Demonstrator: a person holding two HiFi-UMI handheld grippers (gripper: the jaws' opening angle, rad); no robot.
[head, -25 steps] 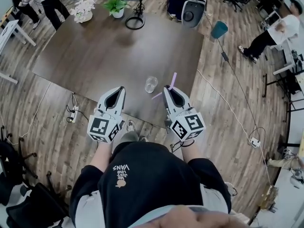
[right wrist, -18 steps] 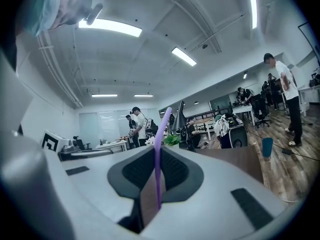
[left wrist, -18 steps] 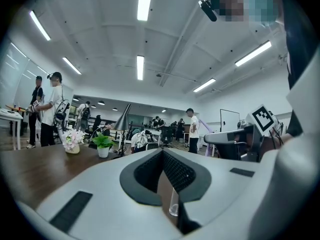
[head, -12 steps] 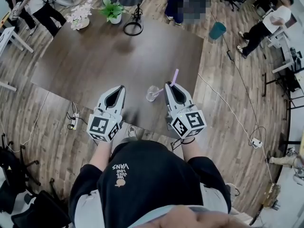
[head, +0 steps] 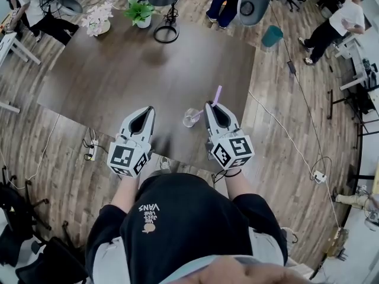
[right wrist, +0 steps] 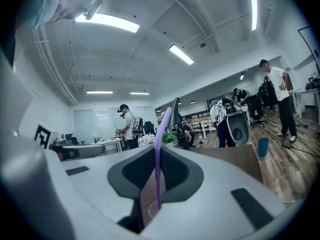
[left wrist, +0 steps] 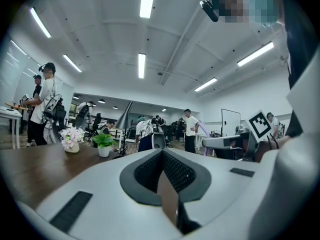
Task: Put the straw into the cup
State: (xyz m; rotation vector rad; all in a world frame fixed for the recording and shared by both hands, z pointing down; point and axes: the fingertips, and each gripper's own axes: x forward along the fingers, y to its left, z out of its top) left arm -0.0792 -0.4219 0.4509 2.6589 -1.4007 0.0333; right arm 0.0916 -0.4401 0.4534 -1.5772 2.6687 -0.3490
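A clear glass cup stands on the dark wooden table, near its front edge. My right gripper is just right of the cup, shut on a purple straw. The straw's top sticks up past the jaws, and its lower end slants left to the cup's rim; whether it is inside I cannot tell. In the right gripper view the straw runs upright between the pads. My left gripper hovers left of the cup, shut with nothing in it; its fingers meet in the left gripper view.
A potted plant, a vase of flowers and a lamp with a ring base stand at the table's far edge. A teal bin, cables and a power strip lie on the floor. People stand around.
Both grippers have moved forward over the table's front edge. The straw's lower end, which hung clear of the cup before, now meets the cup. The grip on the straw is unchanged.
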